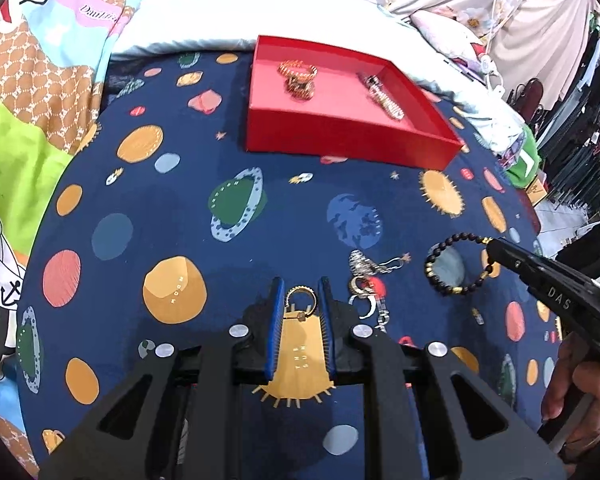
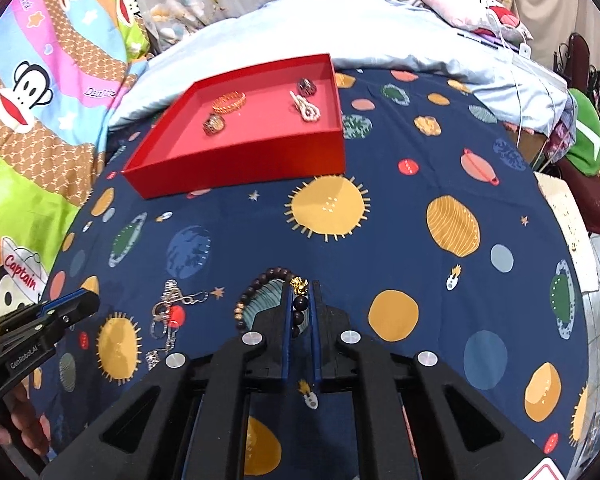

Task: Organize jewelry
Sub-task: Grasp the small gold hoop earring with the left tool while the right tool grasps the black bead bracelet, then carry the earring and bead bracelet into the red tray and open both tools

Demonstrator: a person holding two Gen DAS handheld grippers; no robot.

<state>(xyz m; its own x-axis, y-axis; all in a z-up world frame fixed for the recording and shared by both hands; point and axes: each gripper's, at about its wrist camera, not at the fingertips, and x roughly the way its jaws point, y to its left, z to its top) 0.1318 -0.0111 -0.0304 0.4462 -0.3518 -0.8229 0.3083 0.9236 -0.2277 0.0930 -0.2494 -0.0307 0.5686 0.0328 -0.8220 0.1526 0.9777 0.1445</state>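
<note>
left gripper [image 1: 301, 300] half open around gold ring [image 1: 300, 299]; right gripper [image 2: 301, 300] pinching beaded bracelet [image 2: 274, 296]; red tray [image 2: 236, 168] well apart near bedspread's [image 2: 380, 248] far edge.

We read "DAS" on the right claw [image 1: 494, 246] and "GenRoboLAI", as far as we can make it out, on the left claw [image 2: 82, 306]. On the monkey blanket [image 2: 24, 184] we see "Captain" across a cap.
</note>
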